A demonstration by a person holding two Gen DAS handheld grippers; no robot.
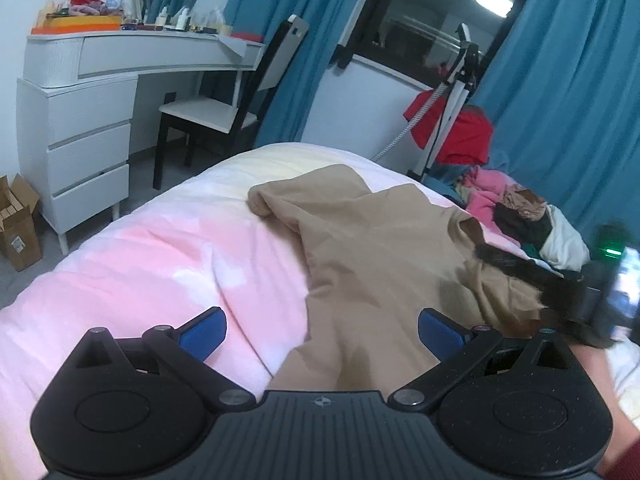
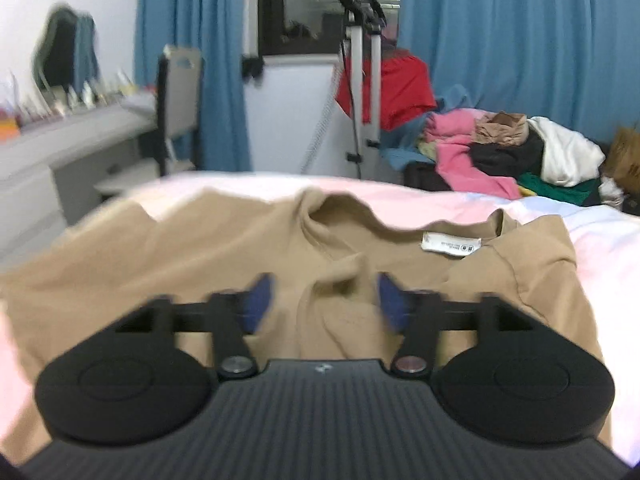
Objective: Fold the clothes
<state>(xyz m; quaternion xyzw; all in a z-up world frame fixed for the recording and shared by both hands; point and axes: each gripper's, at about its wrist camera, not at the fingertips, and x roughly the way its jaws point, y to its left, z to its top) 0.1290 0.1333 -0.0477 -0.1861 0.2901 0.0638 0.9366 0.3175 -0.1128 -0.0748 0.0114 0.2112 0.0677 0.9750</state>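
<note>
The tan shirt (image 2: 400, 248) lies rumpled on the bed (image 1: 160, 256), with both the left claw (image 1: 322, 334) and right claw (image 2: 326, 300) released and empty above it. Wrinkles near the collar label (image 2: 451, 245) should be smoothed before a sleeve is gripped.

Left tool (image 1: 322, 334) and right tool (image 2: 326, 300) both gape, empty.

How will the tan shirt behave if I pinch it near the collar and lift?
The tan shirt is probably floppy: it lies wrinkled on the pink bedding. Its collar ripples, so it will likely sag and bunch. It looks thin, probably light.
</note>
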